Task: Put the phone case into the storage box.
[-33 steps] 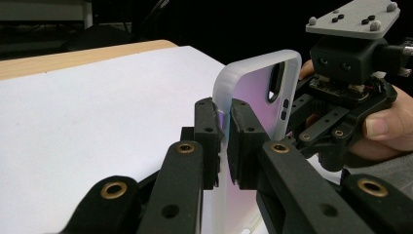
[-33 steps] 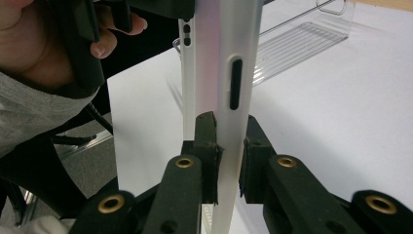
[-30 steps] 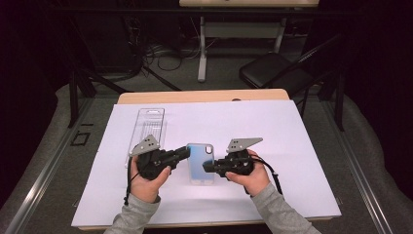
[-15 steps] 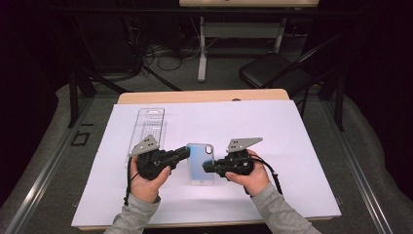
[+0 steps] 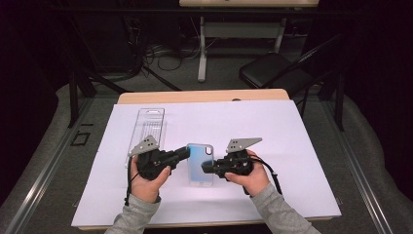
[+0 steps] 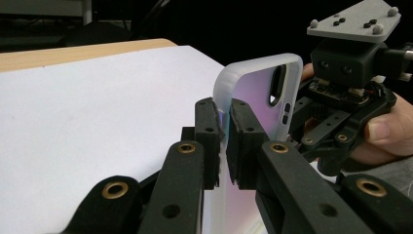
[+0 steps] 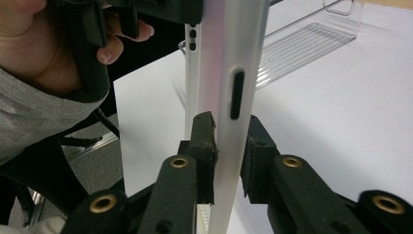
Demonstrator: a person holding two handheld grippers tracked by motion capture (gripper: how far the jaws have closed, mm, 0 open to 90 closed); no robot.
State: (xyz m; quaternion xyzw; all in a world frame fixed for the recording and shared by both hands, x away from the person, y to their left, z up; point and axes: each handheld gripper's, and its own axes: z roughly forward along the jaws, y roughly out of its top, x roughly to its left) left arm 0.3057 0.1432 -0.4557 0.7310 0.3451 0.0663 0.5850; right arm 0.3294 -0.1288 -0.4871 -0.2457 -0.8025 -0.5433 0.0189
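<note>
A translucent phone case [image 5: 199,165] with a blue-pink sheen is held between both grippers over the white sheet [image 5: 253,122]. My left gripper [image 5: 186,153] comes from the left and is shut on the case's long edge [image 6: 258,87], pads pinching the rim [image 6: 223,109]. My right gripper [image 5: 204,168] comes from the right with the case's other side wall [image 7: 229,58] between its jaws [image 7: 229,126]. Its jaws have just been opening a little, and both pads still lie against the wall. The camera cutout faces the right gripper [image 6: 350,97].
A clear plastic package [image 5: 148,129] lies flat on the sheet behind my left gripper, also seen far off [image 7: 302,44]. The wooden table edge [image 5: 204,95] runs along the back. A chair [image 5: 272,73] and desk legs stand beyond the table.
</note>
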